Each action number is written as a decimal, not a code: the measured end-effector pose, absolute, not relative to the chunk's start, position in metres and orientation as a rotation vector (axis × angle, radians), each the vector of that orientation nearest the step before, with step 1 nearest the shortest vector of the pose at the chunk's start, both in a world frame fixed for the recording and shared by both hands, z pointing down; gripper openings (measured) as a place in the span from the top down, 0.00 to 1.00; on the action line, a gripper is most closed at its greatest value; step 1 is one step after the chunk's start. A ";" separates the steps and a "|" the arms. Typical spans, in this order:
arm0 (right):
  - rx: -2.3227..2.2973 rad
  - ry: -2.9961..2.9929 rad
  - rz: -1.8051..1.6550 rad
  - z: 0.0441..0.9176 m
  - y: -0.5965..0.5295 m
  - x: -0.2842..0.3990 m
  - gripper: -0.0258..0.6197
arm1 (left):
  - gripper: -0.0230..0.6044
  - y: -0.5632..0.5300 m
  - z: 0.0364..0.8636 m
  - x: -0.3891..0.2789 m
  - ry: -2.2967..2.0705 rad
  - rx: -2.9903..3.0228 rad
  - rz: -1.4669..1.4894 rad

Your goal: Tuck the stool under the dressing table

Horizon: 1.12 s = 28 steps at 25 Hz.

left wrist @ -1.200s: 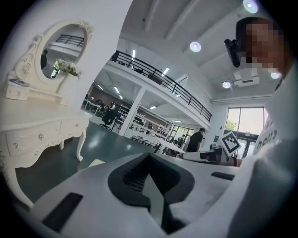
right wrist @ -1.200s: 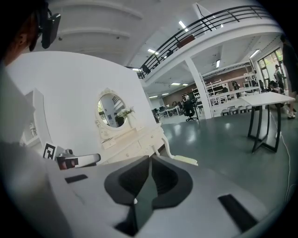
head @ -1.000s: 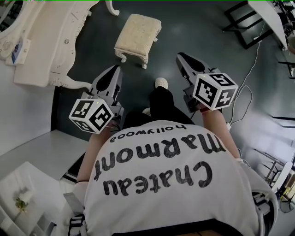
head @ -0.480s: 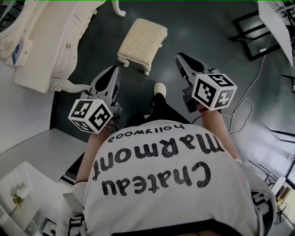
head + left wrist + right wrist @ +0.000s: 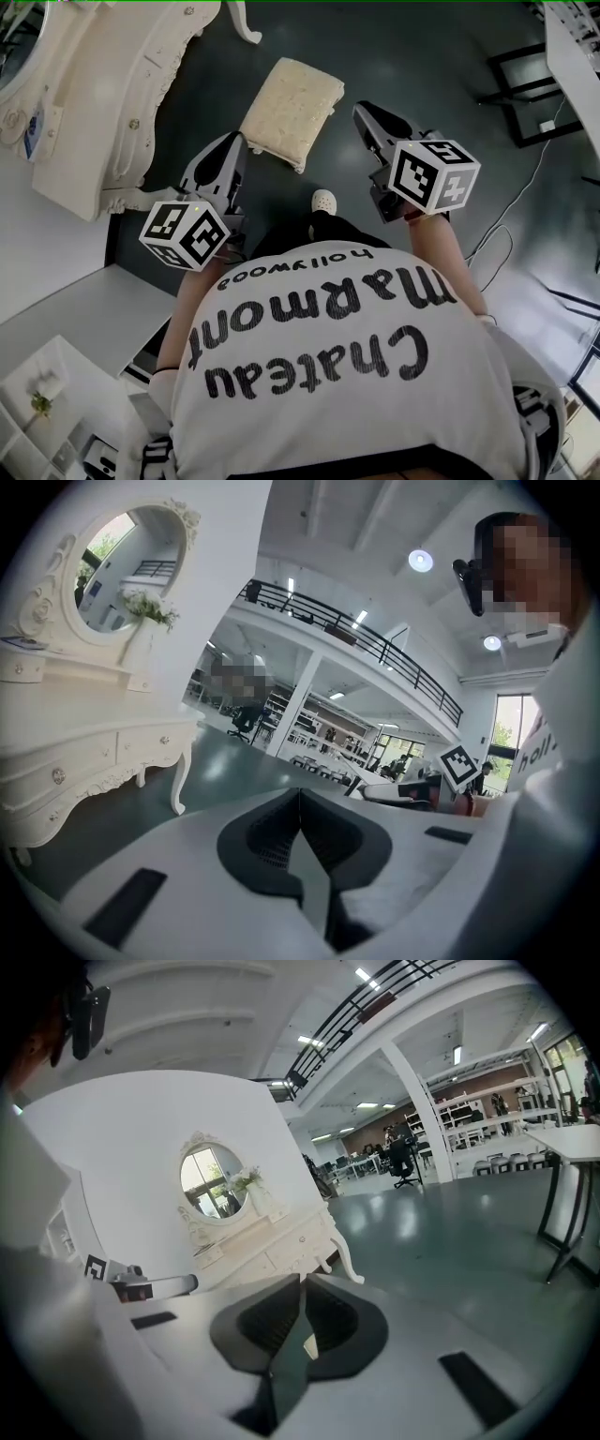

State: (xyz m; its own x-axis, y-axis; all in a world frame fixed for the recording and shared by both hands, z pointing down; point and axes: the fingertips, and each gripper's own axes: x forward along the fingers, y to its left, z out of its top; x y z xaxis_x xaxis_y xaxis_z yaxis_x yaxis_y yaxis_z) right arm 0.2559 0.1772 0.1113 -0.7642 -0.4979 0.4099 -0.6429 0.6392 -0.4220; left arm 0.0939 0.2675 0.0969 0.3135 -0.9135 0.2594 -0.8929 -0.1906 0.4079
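Observation:
The cream cushioned stool (image 5: 291, 105) stands on the dark floor just ahead of me, apart from the white dressing table (image 5: 103, 89) at the upper left. My left gripper (image 5: 234, 141) is shut and empty, its tip level with the stool's near left corner and not touching it. My right gripper (image 5: 362, 110) is shut and empty too, just right of the stool. In the left gripper view the shut left gripper (image 5: 300, 796) points past the dressing table (image 5: 84, 752) and its oval mirror (image 5: 117, 574). The right gripper (image 5: 302, 1283) faces the dressing table (image 5: 272, 1238).
A white desk (image 5: 66, 323) lies at my lower left. A black-framed table (image 5: 539, 70) stands at the upper right, with a cable (image 5: 502, 234) on the floor below it. My shoe (image 5: 322, 200) is just behind the stool. An open hall with shelves stretches beyond.
I have walked toward the stool: it and the dressing table have slid down and nearer in the head view. Both grippers came along, still shut and empty.

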 end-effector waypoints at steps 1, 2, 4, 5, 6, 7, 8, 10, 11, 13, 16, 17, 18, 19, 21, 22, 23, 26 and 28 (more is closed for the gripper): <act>0.913 -2.603 0.819 0.112 0.168 0.255 0.90 | 0.93 0.258 0.097 0.094 -1.599 2.093 -0.058; 0.902 -2.601 0.820 0.112 0.158 0.255 0.90 | 0.93 0.249 0.098 0.095 -1.602 2.085 -0.061; 0.879 -2.595 0.822 0.115 0.141 0.255 0.90 | 0.93 0.233 0.099 0.096 -1.613 2.075 -0.064; 0.869 -2.591 0.825 0.118 0.133 0.255 0.90 | 0.93 0.225 0.100 0.097 -1.620 2.070 -0.065; 0.858 -2.586 0.828 0.121 0.126 0.255 0.90 | 0.93 0.218 0.103 0.097 -1.628 2.062 -0.067; 0.847 -2.581 0.831 0.125 0.118 0.254 0.90 | 0.93 0.211 0.106 0.096 -1.634 2.051 -0.070; 0.835 -2.575 0.834 0.129 0.111 0.253 0.90 | 0.93 0.204 0.110 0.095 -1.640 2.041 -0.072; 0.809 -2.566 0.843 0.140 0.099 0.251 0.90 | 0.93 0.192 0.120 0.094 -1.645 2.023 -0.074; 0.799 -2.560 0.848 0.146 0.095 0.250 0.90 | 0.93 0.188 0.125 0.094 -1.644 2.017 -0.073; 0.786 -2.549 0.871 0.158 0.088 0.248 0.90 | 0.93 0.182 0.136 0.097 -1.633 2.005 -0.061; 0.762 -2.555 0.980 0.176 0.085 0.245 0.90 | 0.93 0.181 0.159 0.100 -1.612 1.964 -0.005; 0.754 -2.558 1.033 0.182 0.085 0.245 0.90 | 0.93 0.183 0.167 0.099 -1.607 1.944 0.015; 0.746 -2.555 1.088 0.191 0.086 0.244 0.90 | 0.93 0.185 0.176 0.098 -1.603 1.921 0.033; 0.737 -2.545 1.135 0.201 0.087 0.243 0.90 | 0.93 0.187 0.185 0.096 -1.598 1.896 0.050; 0.718 -2.500 1.184 0.225 0.091 0.239 0.90 | 0.93 0.188 0.203 0.089 -1.583 1.851 0.082; 0.709 -2.470 1.184 0.238 0.093 0.236 0.90 | 0.93 0.188 0.213 0.085 -1.573 1.830 0.098; 0.697 -2.438 1.173 0.251 0.097 0.233 0.90 | 0.93 0.188 0.224 0.082 -1.563 1.810 0.115; 0.655 -2.334 1.152 0.290 0.110 0.226 0.90 | 0.93 0.186 0.258 0.074 -1.532 1.749 0.165; 0.647 -2.265 1.176 0.314 0.117 0.224 0.90 | 0.93 0.182 0.277 0.070 -1.491 1.720 0.195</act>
